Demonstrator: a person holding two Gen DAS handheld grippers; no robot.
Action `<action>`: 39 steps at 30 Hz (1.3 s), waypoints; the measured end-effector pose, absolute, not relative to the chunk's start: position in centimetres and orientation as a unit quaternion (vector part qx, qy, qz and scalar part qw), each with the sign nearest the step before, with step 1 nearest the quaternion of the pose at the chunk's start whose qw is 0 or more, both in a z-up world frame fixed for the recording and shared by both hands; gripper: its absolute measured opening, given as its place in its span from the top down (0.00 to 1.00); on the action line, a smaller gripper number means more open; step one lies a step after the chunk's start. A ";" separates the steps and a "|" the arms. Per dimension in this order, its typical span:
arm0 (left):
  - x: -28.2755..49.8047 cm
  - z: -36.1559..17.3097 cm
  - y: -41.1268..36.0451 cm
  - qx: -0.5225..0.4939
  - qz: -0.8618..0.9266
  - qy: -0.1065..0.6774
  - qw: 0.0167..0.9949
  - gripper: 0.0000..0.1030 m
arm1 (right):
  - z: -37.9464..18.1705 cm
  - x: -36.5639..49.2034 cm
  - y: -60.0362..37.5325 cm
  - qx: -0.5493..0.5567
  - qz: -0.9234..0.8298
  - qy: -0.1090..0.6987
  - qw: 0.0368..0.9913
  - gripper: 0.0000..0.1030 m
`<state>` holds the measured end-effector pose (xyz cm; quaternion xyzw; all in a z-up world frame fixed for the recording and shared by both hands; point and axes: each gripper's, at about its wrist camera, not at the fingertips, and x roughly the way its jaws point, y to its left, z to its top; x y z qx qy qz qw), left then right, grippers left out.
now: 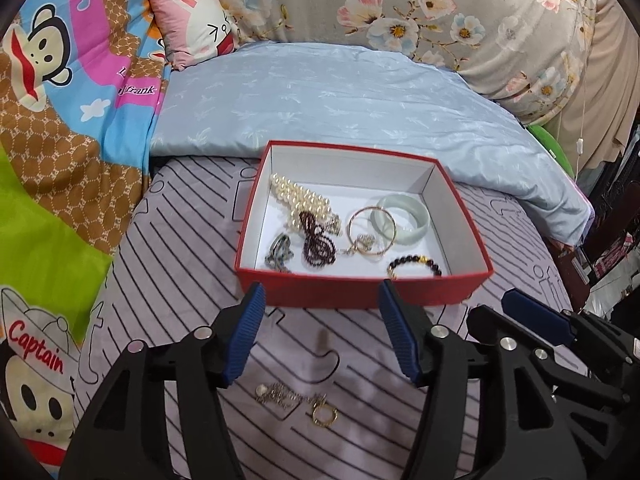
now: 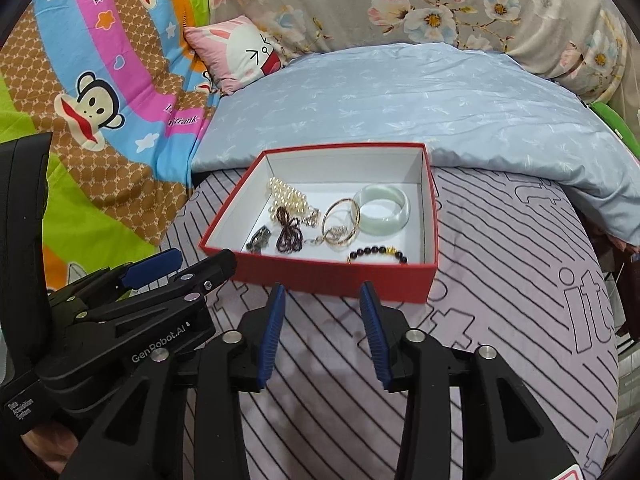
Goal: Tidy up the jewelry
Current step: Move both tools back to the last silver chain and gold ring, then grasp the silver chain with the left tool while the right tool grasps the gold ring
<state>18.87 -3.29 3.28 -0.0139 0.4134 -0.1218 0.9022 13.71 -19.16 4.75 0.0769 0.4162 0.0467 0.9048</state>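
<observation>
A red box (image 1: 360,290) with a white inside sits on the striped bedsheet; it also shows in the right wrist view (image 2: 332,278). In it lie a pearl strand (image 1: 300,200), a dark red bead string (image 1: 316,240), a gold hoop (image 1: 370,230), a pale jade bangle (image 1: 404,216), a black bead bracelet (image 1: 416,266) and a grey clip (image 1: 279,254). A gold chain with a ring (image 1: 298,400) lies on the sheet between my left fingers, below the box. My left gripper (image 1: 322,330) is open and empty. My right gripper (image 2: 322,332) is open and empty, just before the box.
A light blue quilt (image 1: 340,108) lies behind the box. A cartoon monkey blanket (image 1: 60,140) is at the left, with a pink rabbit pillow (image 1: 196,24). A floral duvet (image 1: 440,12) is piled at the back. The bed's edge is at the right.
</observation>
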 end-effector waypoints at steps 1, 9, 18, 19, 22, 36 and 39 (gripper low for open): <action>18.4 3.1 -3.0 -0.013 -0.122 0.415 0.902 0.42 | 4.5 13.2 -19.0 0.076 0.048 0.419 0.904 0.55; 15.3 0.9 -0.1 -0.004 -0.095 0.434 0.896 0.39 | 1.4 10.3 -17.0 0.070 0.063 0.455 0.886 0.55; 13.4 -1.8 3.3 -0.012 -0.051 0.465 0.884 0.39 | -1.7 9.6 -13.5 0.048 0.091 0.481 0.871 0.55; 13.3 -2.0 3.5 -0.011 -0.048 0.467 0.883 0.39 | -2.0 9.7 -13.0 0.044 0.096 0.484 0.869 0.55; 13.1 -2.5 4.2 -0.014 -0.038 0.476 0.879 0.39 | -3.0 10.3 -11.9 0.038 0.105 0.494 0.862 0.55; 13.4 -3.8 6.6 -0.038 -0.012 0.495 0.868 0.35 | -5.3 12.7 -9.5 0.003 0.104 0.503 0.858 0.76; 13.5 -3.8 6.4 -0.041 -0.015 0.494 0.868 0.34 | -5.3 12.7 -9.3 -0.015 0.100 0.500 0.860 0.84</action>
